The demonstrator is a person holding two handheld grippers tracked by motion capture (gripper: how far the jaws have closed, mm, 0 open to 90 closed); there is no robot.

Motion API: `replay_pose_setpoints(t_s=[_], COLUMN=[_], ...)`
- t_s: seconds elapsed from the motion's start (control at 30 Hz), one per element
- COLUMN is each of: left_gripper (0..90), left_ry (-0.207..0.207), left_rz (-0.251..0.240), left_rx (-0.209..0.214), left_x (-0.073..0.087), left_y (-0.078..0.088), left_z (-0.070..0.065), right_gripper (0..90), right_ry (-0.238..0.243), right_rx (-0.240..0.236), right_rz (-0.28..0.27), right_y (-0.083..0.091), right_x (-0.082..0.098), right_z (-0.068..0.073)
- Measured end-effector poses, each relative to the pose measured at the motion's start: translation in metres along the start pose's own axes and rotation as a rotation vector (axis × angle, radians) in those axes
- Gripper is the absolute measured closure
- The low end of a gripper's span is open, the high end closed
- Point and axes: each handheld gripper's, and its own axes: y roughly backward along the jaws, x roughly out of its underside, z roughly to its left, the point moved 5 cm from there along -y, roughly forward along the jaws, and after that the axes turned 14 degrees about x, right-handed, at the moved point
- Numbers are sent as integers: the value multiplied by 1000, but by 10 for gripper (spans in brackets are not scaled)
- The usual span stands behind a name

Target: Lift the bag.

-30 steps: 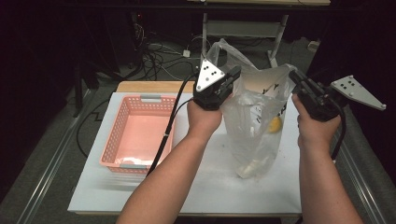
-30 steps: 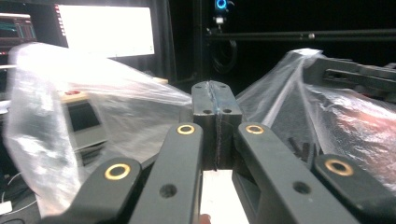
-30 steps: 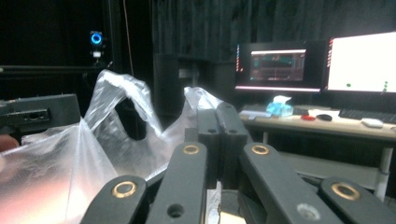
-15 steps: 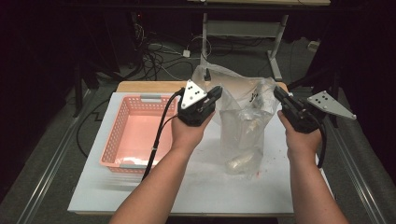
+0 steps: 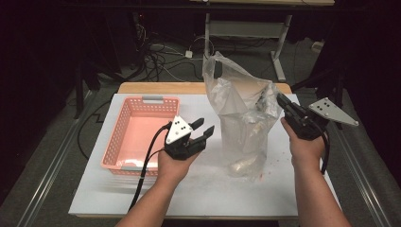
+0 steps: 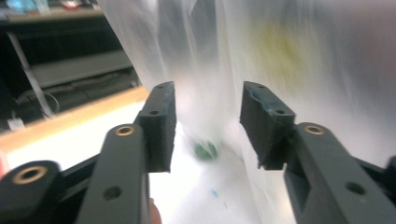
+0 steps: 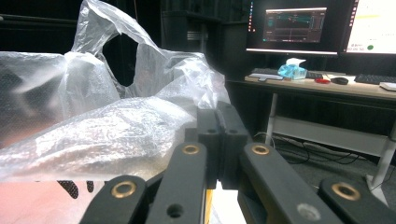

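White desk [image 5: 198, 194], frame centre: right claw [image 5: 283, 101] clenched on clear plastic bag [image 5: 241, 118] rim; left claw [image 5: 204, 128], jaws just opening, released, beside pink basket [image 5: 137, 137].

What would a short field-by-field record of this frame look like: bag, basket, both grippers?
bag: clear plastic bag stands upright on the white table, small items inside at the bottom
basket: pink basket left of the bag, looks empty
left gripper: left gripper low beside the bag, jaws have just been opening, nothing between them
right gripper: right gripper shut on the bag's upper right edge, holding it up
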Motion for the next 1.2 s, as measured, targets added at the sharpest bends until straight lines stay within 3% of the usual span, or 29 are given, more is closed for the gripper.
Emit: replay_pose_setpoints(t_s=[0.23, 0.43, 0.6, 0.8, 0.9, 1.2], left_gripper=[341, 244, 148, 67, 36, 0], left_ry=[32, 46, 46, 65, 55, 74], left_rz=[63, 100, 140, 177, 184, 215], left_rx=[41, 102, 128, 137, 139, 144], left_x=[37, 53, 71, 87, 89, 103], left_y=[-13, -13, -16, -21, -23, -26], left_z=[-20, -30, -37, -36, -36, -31], right_gripper=[885, 849, 784, 710, 649, 341], right_ry=[24, 28, 33, 39, 51, 38], right_rx=[-15, -27, -40, -57, -63, -91], right_rz=[-12, -6, 16, 75, 119, 219], right_y=[8, 18, 26, 32, 33, 43], right_x=[-3, -1, 9, 31, 47, 95], right_z=[1, 3, 2, 2, 2, 3])
